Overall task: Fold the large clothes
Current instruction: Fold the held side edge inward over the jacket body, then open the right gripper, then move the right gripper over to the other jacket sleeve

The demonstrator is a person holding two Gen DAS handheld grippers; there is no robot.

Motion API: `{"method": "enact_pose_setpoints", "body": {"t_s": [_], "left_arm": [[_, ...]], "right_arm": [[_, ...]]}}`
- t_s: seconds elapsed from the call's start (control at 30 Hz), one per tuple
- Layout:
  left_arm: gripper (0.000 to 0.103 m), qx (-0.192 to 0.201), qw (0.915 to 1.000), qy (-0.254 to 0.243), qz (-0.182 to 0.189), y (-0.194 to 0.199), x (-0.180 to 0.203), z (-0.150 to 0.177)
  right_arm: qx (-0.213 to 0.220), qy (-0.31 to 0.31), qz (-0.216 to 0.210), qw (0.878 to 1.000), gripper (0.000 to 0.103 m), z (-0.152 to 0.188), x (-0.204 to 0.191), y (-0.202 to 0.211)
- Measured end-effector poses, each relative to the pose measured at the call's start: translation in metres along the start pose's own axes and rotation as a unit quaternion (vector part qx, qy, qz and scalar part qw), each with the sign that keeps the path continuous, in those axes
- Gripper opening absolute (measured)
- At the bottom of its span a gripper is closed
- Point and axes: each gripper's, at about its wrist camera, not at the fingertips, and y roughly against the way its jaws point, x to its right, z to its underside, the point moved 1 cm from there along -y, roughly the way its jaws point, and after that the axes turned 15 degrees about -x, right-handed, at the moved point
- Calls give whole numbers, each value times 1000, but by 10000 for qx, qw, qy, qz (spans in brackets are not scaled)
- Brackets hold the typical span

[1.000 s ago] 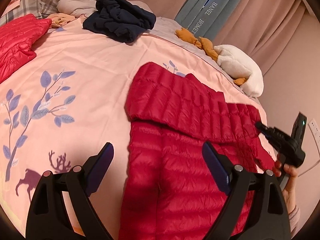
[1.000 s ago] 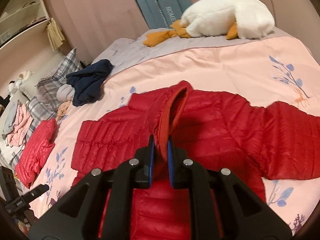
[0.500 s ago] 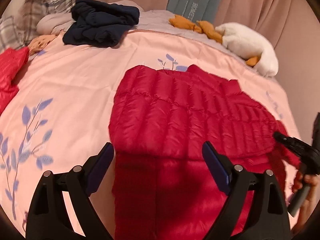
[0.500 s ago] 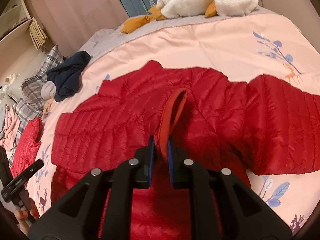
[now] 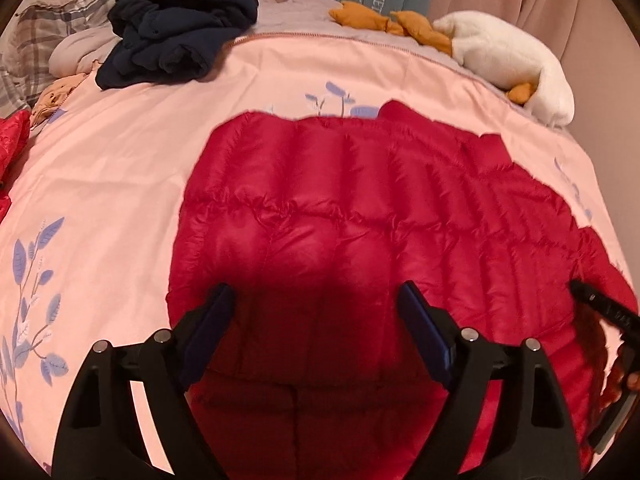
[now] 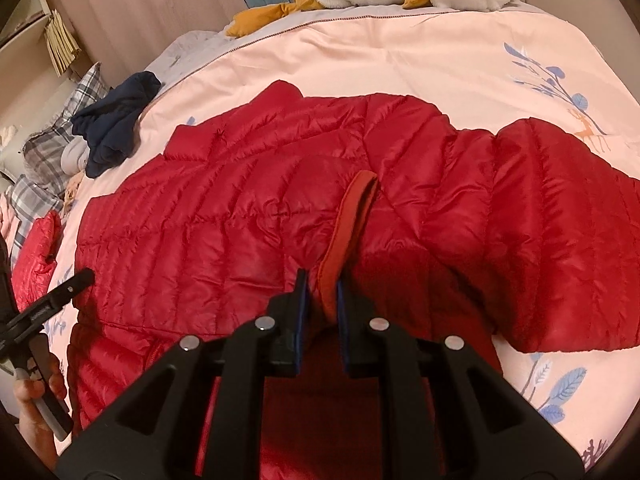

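Your right gripper [image 6: 320, 280] is pinched nearly closed on the orange-red collar band [image 6: 352, 220] of the red puffer jacket [image 6: 240, 208] — the fabric stands up as a ridge running straight away from the jaws. Your left gripper [image 5: 312, 316] hangs wide open over the jacket's body; its jaws have just been closing a little, w/ nothing between them but the quilted panel lying flat beneath.

The jacket sprawls across the middle of the bed [image 5: 120, 152], on the pink leaf-print duvet, nearer the foot edge where you stand than the headboard end. Its long axis runs from you toward the headboard; the sleeves spread crosswise. In the right wrist view one sleeve [image 6: 560, 220] reaches toward the bed's right edge, the other side lies toward the left edge, just ahead of your left gripper. So the left hand is the nearer one for that side's sleeve or hem; I'd judge the next fold turns on bringing that edge in across the body while the right keeps the collar.

Material: slick, shiny nylon shell, down-filled, stitched in narrow horizontal channels — puffy, springy, likely to slide and re-inflate. Collar lining looks matte, softer.

Elsewhere: a crumpled navy garment [image 5: 176, 36] and plaid pillow [image 5: 52, 32] near the head-left corner, a white-and-orange plush toy [image 5: 504, 52] at the head-right corner, another red garment [image 5: 12, 144] at the left edge.
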Motion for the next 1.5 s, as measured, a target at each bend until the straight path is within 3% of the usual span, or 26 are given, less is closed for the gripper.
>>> {"method": "enact_pose_setpoints", "body": {"t_s": [0.17, 0.3, 0.4, 0.53, 0.67, 0.9, 1.2, 1.3, 1.4, 1.5], "left_arm": [[85, -110, 9996, -199, -176, -13, 4, 3], [85, -165, 9994, -272, -94, -15, 2, 4], [85, -161, 9994, -285, -85, -16, 3, 4], [85, -162, 9993, -315, -125, -16, 4, 3], [85, -146, 9993, -322, -92, -16, 3, 4], [85, -124, 9994, -321, -86, -16, 4, 4], [86, -121, 9993, -357, -69, -16, 3, 4], [86, -125, 9992, -361, -89, -16, 3, 4], [86, -119, 9993, -359, -78, -17, 3, 4], [87, -108, 9993, -363, -76, -17, 3, 4]], "right_arm": [[-55, 22, 47, 10000, 15, 0, 1, -5], [-143, -54, 34, 9999, 17, -1, 3, -8], [-124, -67, 162, 9998, 25, -3, 0, -5], [430, -108, 541, 9976, 42, -3, -8, 21], [924, 291, 704, 9928, 46, -4, -35, 42], [491, 883, 527, 9935, 48, -10, -77, 12], [40, 776, 436, 9960, 48, -4, -63, -21], [26, 640, 425, 9970, 48, -6, -61, -17], [294, 719, 367, 9963, 49, -2, -71, -5], [341, 900, 257, 9950, 55, 2, -81, -2]]}}
